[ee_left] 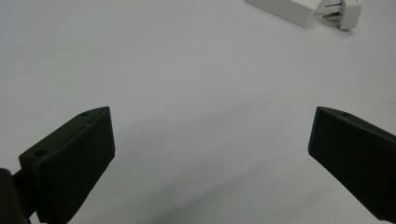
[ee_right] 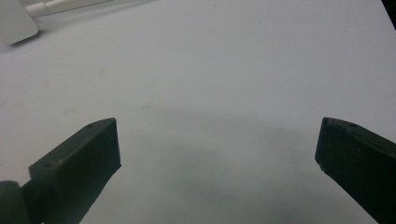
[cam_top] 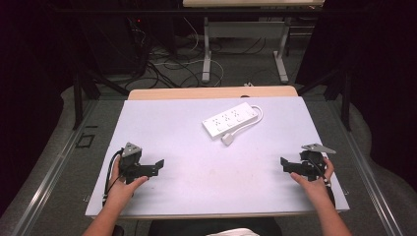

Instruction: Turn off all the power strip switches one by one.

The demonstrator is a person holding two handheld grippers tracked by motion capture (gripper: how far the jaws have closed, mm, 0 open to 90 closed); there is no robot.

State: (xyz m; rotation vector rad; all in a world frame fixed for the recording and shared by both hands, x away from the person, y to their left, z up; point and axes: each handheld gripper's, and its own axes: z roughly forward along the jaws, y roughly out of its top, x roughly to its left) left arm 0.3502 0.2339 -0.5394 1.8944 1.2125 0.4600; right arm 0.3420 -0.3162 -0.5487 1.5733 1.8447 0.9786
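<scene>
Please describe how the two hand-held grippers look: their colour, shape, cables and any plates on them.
Both the left gripper and the right gripper are black, with two flat, blocky jaws bearing small holes. Each carries a grey three-cornered plate on top and trails a black cable. The forearms appear bare, with no sleeves visible.

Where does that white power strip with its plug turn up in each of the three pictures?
High view: power strip lies mid-table, plug at its near end.
Left gripper view: a corner of the strip at the top edge, right of centre, plug beside it.
Right gripper view: the plug and cord in the top left corner.
Shared landmark: the plug.
</scene>
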